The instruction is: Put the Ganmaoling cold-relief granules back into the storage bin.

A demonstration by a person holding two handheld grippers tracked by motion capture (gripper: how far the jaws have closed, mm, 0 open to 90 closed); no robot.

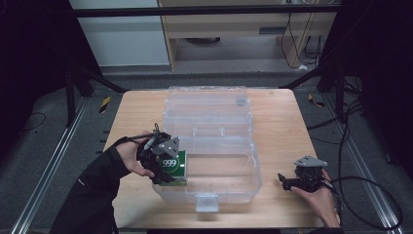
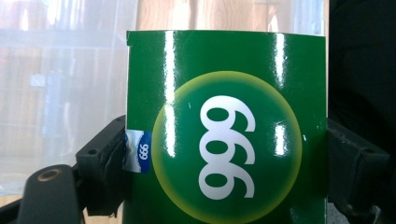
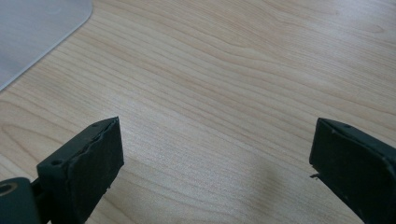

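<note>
A green box [image 1: 176, 167] printed with a white "999" stands at the front left corner of the clear plastic storage box [image 1: 209, 192]. My left gripper [image 1: 163, 163] is shut on it. In the left gripper view the green box [image 2: 226, 126] sits between both jaws, with the clear wall behind it. My right gripper [image 1: 287, 182] rests low at the table's front right, apart from the clear box. In the right gripper view my right gripper [image 3: 217, 163] is open over bare wood, with a corner of the clear box [image 3: 32, 28] at the upper left.
The clear box's lid [image 1: 207, 105] lies open flat toward the far side of the wooden table [image 1: 277, 131]. Cables [image 1: 360, 195] trail off the right edge. Black frame legs [image 1: 73, 92] stand on the floor beyond the far corners.
</note>
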